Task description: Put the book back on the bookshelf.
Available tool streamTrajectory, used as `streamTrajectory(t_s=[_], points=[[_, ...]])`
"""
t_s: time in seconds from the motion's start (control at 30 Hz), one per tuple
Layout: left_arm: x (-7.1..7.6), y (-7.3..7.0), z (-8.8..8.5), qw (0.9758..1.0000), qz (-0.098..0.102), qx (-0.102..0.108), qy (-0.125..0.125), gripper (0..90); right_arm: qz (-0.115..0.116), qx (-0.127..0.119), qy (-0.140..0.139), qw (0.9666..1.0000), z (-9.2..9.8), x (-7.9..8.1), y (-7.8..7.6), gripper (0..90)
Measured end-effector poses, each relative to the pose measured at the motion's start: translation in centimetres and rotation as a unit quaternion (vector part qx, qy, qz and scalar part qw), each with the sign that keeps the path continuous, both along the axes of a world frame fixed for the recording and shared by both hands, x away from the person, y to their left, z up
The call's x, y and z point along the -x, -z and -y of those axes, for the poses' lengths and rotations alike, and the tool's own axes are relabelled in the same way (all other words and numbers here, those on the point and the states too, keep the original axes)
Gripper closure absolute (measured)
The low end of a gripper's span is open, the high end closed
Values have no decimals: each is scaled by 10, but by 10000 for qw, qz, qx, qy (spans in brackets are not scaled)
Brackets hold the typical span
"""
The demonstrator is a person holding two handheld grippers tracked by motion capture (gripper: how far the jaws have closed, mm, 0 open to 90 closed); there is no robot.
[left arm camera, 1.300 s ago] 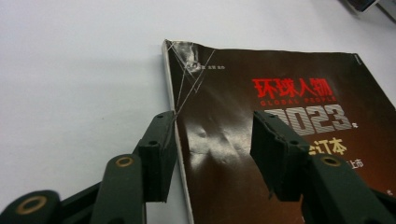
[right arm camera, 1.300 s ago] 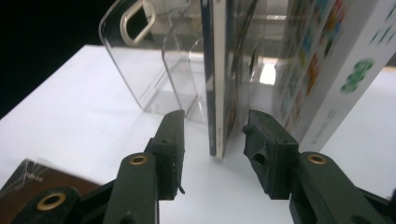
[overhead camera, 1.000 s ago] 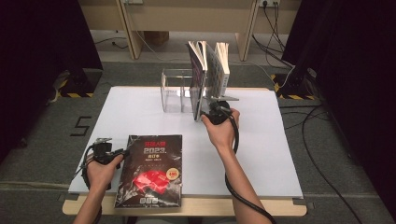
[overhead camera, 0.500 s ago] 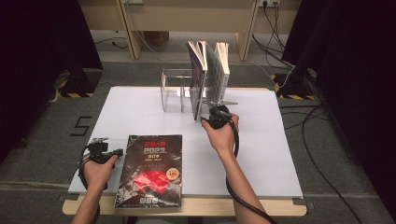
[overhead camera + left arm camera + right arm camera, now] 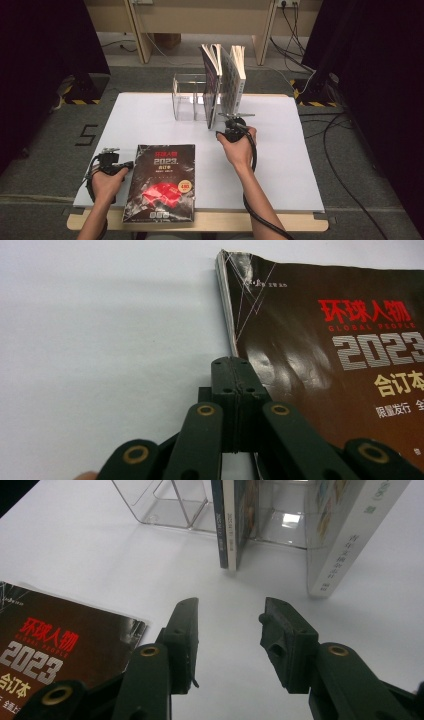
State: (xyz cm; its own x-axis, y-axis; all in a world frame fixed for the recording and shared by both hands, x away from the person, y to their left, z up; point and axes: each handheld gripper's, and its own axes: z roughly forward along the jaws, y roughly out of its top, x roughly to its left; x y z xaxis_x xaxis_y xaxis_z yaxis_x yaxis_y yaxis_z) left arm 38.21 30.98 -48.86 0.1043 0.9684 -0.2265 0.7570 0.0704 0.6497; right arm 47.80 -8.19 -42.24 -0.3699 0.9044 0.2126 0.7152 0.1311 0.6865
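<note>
Drifting slightly left, the left tool (image 5: 234,371) sits closed beside the dark magazine (image 5: 161,181); the right tool (image 5: 229,622) hangs open, empty.

dark glossy magazine (image 5: 160,183), red and white "2023" cover print, lies flat, face up, at near edge of white table (image 5: 150,120). clear acrylic rack (image 5: 189,97) at far side holds two upright volumes: dark-spined book (image 5: 212,90) in a slot, white-spined book (image 5: 234,79) leaning just beside it.
</note>
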Motion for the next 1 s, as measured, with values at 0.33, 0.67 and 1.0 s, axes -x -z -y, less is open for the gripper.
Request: streamTrajectory(t_s=[0.33, 0.67, 1.0], points=[[2, -1, 14, 9997, -27, -101, 215, 894, -215, -23, -130, 9997, -8, 1, 10, 597], [5, -3, 37, 9982, -88, -169, 564, 894, -568, -30, -285, 9980, -17, 1, 24, 602], [9, -4, 50, 9973, -112, -162, 714, 891, -960, -64, -391, 9946, -20, 0, 39, 599]])
